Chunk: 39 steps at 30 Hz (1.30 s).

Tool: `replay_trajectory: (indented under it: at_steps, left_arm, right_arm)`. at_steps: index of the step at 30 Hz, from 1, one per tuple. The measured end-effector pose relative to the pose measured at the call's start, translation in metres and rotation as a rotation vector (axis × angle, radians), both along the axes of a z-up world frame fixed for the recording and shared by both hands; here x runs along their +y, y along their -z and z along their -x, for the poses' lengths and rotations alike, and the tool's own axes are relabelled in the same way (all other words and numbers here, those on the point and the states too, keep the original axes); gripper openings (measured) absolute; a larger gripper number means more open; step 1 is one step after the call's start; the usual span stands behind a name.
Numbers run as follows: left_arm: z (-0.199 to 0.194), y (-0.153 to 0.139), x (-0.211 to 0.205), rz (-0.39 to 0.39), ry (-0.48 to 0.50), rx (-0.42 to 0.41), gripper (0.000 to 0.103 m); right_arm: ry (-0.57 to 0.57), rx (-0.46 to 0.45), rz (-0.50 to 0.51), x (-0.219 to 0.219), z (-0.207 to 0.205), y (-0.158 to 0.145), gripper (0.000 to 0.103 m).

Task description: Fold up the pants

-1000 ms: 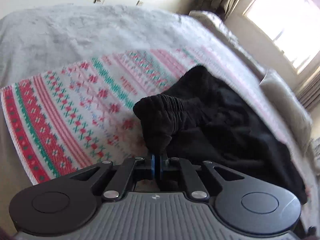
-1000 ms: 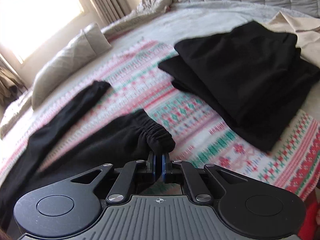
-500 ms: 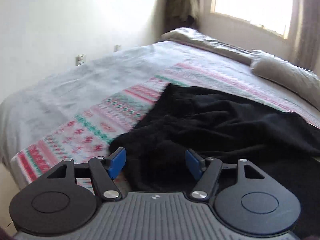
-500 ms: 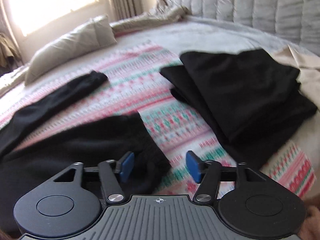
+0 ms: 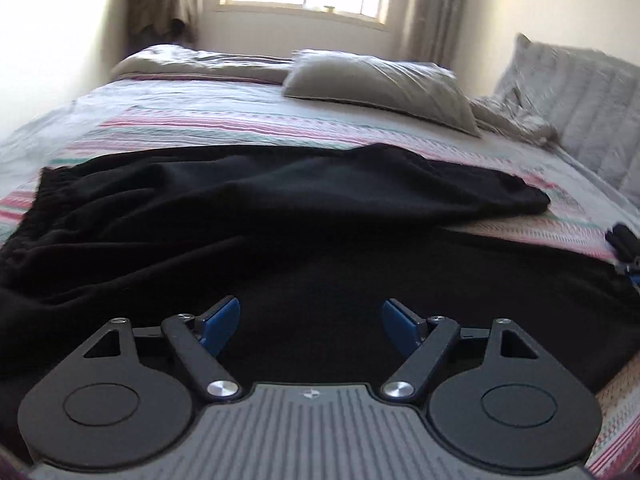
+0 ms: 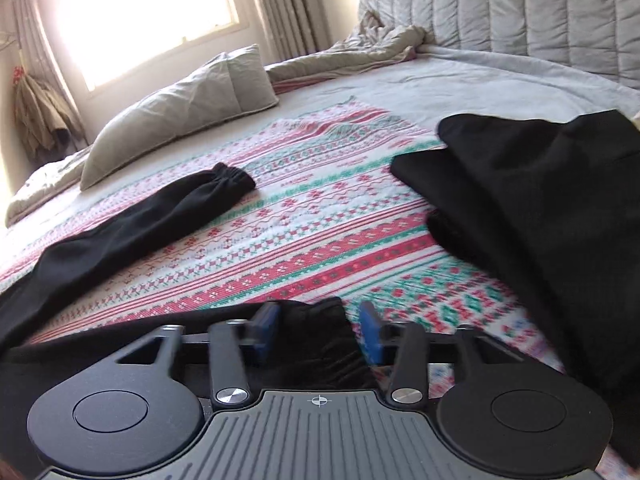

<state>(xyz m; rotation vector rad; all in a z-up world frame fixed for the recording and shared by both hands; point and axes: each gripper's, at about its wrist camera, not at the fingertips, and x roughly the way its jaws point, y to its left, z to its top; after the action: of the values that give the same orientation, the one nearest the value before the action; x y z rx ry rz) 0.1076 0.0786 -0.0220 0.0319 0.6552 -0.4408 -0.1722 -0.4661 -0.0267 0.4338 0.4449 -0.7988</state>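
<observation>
Black pants (image 5: 280, 216) lie spread across the patterned blanket (image 5: 240, 128) on the bed. In the right wrist view one pant leg (image 6: 152, 216) with an elastic cuff stretches to the left, and the near cuff (image 6: 320, 332) lies between my right fingers. My left gripper (image 5: 310, 322) is open and empty just above the black fabric. My right gripper (image 6: 318, 330) is open, with its blue pads either side of the near cuff and apart from it. The right gripper's tip shows at the right edge of the left wrist view (image 5: 626, 248).
A stack of folded black garments (image 6: 552, 208) lies on the blanket to the right. A grey pillow (image 6: 180, 112) and a rumpled duvet (image 6: 360, 52) lie at the far side under the window. A quilted headboard (image 6: 520, 12) stands at the right.
Both grippers opened and let go of the pants' cuffs, which dropped onto the blanket. The left gripper swung to face the window, and the pants now lie flatter.
</observation>
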Motion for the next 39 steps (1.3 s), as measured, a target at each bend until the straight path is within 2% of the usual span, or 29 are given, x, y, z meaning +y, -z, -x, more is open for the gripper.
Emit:
replay_trajectory:
  at_steps: [4,7,10,14,15,17,19,21,24,27,35,39]
  left_arm:
    - [-0.01,0.015,-0.018,-0.07,0.03,0.029,0.084]
    - [-0.02,0.025,-0.027,-0.11,0.033,0.067,0.086]
    - [-0.022,0.02,-0.028,-0.112,0.037,0.071,0.087]
    - [-0.03,0.002,-0.027,-0.064,0.058,0.071,0.089]
    - [-0.034,-0.004,-0.03,-0.069,0.067,0.062,0.089]
    - [-0.046,-0.016,-0.043,-0.083,0.093,0.037,0.09]
    - [-0.058,-0.028,-0.06,-0.089,0.119,0.009,0.093]
    - [-0.07,-0.037,-0.078,-0.083,0.143,-0.007,0.096]
    - [-0.092,-0.048,-0.115,-0.077,0.186,-0.027,0.101]
    - [-0.116,-0.05,-0.161,-0.09,0.219,-0.006,0.103]
    - [-0.181,-0.032,-0.279,-0.195,0.339,-0.068,0.103]
    - [-0.229,-0.013,-0.336,-0.22,0.411,-0.056,0.101]
  right_arm:
    - [0.027,0.003,0.12,0.009,-0.005,-0.011,0.025]
    - [0.04,0.133,0.128,0.002,-0.021,0.009,0.025]
    - [0.052,0.145,0.146,0.005,-0.025,0.006,0.028]
    - [0.051,0.066,0.083,0.0,-0.02,-0.016,0.053]
    - [0.044,0.051,0.065,-0.003,-0.021,-0.022,0.057]
    - [0.019,0.03,0.037,-0.009,-0.027,-0.034,0.057]
    - [-0.008,0.011,0.031,-0.015,-0.034,-0.046,0.06]
    - [-0.029,-0.011,0.032,-0.021,-0.044,-0.056,0.071]
    - [-0.065,-0.036,0.024,-0.033,-0.063,-0.063,0.073]
    - [-0.094,-0.045,0.013,-0.05,-0.086,-0.062,0.078]
    - [-0.107,-0.05,-0.057,-0.104,-0.144,-0.027,0.08]
    - [-0.101,-0.104,-0.125,-0.125,-0.16,-0.003,0.079]
